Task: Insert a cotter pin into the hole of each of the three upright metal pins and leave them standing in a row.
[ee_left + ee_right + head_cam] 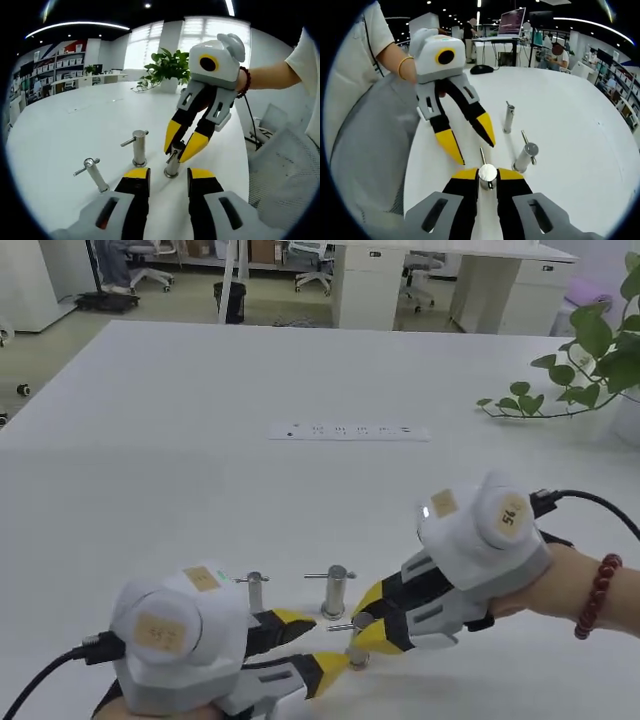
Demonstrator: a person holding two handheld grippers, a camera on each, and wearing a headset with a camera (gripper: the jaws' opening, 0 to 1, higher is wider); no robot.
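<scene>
Squarely between tips of the right claw (182, 148), the nearest metal pin (487, 173)

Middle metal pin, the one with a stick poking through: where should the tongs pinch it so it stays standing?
Probably the bare round shaft of the middle pin, under the cotter pin that sticks out crosswise near its top and above its wider foot. Bring the open left tongs in level from the near left; the near pin blocks the right.
</scene>
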